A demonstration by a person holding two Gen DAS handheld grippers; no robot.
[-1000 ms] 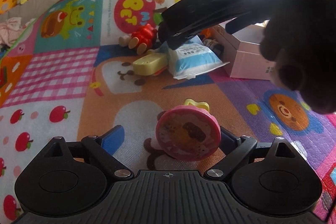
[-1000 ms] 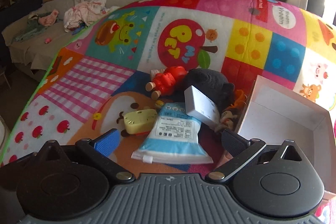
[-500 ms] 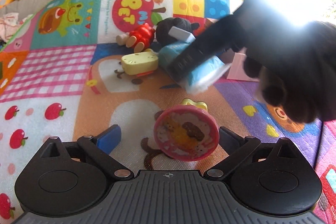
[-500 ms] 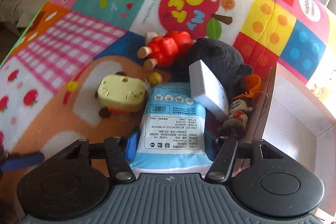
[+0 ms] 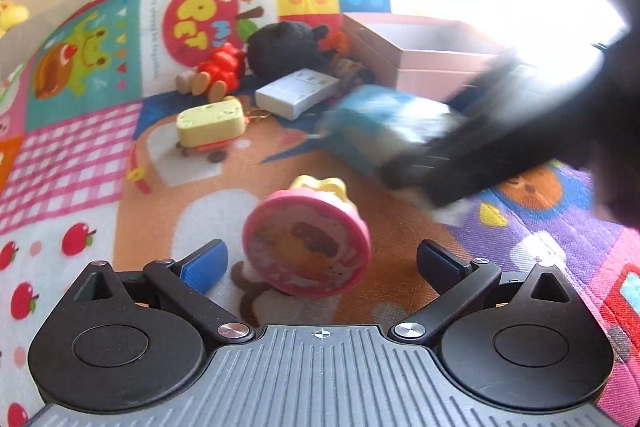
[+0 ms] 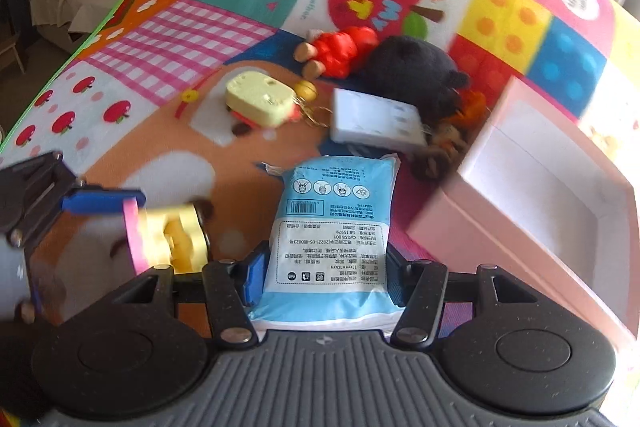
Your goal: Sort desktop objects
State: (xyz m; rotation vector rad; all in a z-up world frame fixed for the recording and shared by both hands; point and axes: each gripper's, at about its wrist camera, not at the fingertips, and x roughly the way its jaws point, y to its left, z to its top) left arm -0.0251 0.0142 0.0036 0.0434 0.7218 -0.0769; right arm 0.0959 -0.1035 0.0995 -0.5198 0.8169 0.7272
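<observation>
Moved since a second ago: blue wipes packet (image 6: pixel 332 239), then lying on the play mat (image 6: pixel 168 39) among the toys, now clamped in the right claw (image 6: pixel 324 279) and lifted; the white box (image 6: pixel 376 123) that leaned on it has dropped flat onto the mat.

Item 1, wipes packet. Held by its lower end between the right claw's two fingers, printed face up, free end pointing toward the pink box (image 6: pixel 532 195) just to its right. Blurred in the left view, so likely in motion.

Item 2, pink toy (image 5: pixel 306 251). Round pink face on a yellow base, tipped on the mat between the fingers of the left claw (image 5: pixel 320 263), which stand spread and clear of it on both sides: nothing gripped.

Step in hand, judged: carry packet to pink box. Lift it over the near wall, and let go only once the floppy free end is inside the rim.

Views compared. Right view alone shows the pink box's bare white interior and the grip on the packet. Left view alone shows the pink toy's printed face and the gap either side of it.

Also present: red figure (image 6: pixel 340 51), black plush (image 6: pixel 412 75), yellow toy (image 6: pixel 260 99).
</observation>
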